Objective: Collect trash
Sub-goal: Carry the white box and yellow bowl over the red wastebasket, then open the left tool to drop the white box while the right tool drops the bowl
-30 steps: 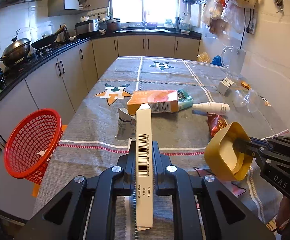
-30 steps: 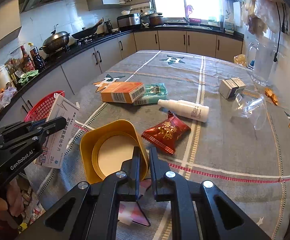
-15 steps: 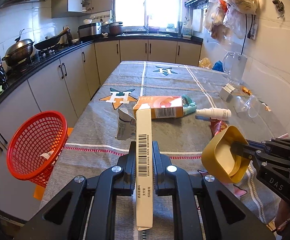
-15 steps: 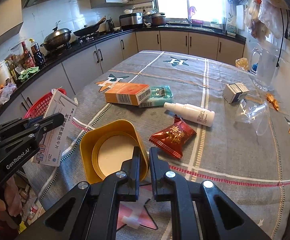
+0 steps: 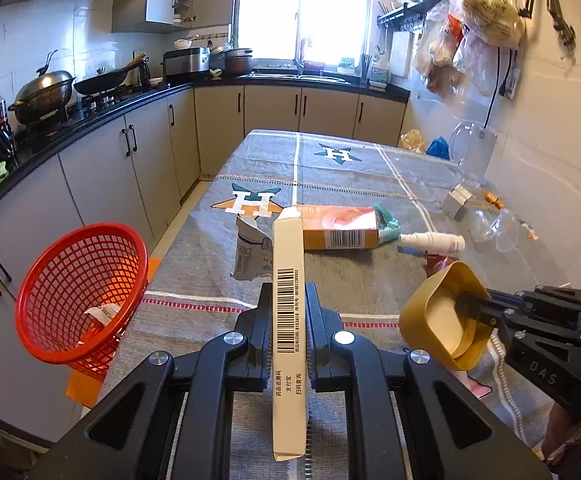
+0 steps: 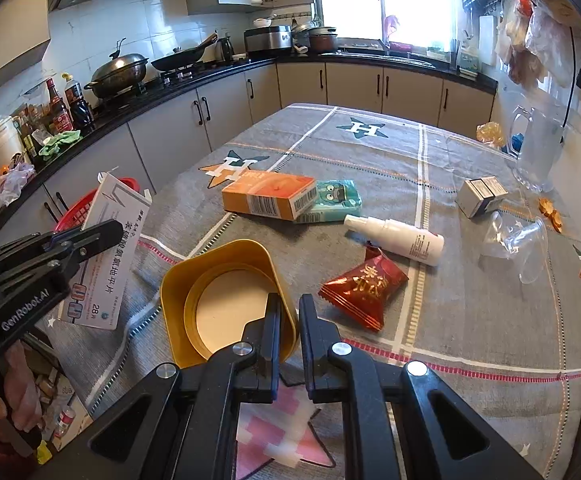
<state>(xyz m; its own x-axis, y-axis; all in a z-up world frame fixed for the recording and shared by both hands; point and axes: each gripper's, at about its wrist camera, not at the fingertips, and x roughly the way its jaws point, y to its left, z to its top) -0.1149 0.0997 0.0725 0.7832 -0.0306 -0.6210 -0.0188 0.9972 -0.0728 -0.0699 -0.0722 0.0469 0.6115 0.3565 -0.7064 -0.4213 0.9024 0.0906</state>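
Note:
My left gripper (image 5: 288, 292) is shut on a long white medicine box (image 5: 288, 320) with a barcode, held on edge above the table's near end. From the right wrist view the same box (image 6: 106, 248) shows its printed face, above the table's left edge. My right gripper (image 6: 289, 304) is shut on the wall of a yellow square tub (image 6: 226, 300), lifted just over the cloth. The tub (image 5: 438, 316) hangs at the right in the left wrist view. A red mesh basket (image 5: 82, 292) stands left of the table with a white scrap inside.
On the grey cloth lie an orange box (image 6: 268, 196), a teal packet (image 6: 336, 200), a white spray bottle (image 6: 394, 236), a red snack packet (image 6: 364, 288), a crushed clear cup (image 6: 518, 240), a small grey box (image 6: 480, 196) and a crumpled grey pouch (image 5: 250, 254). Cabinets line the left side.
My left gripper has risen and drawn back a little with the white box in it. The right gripper and the yellow tub have stayed about where they were.

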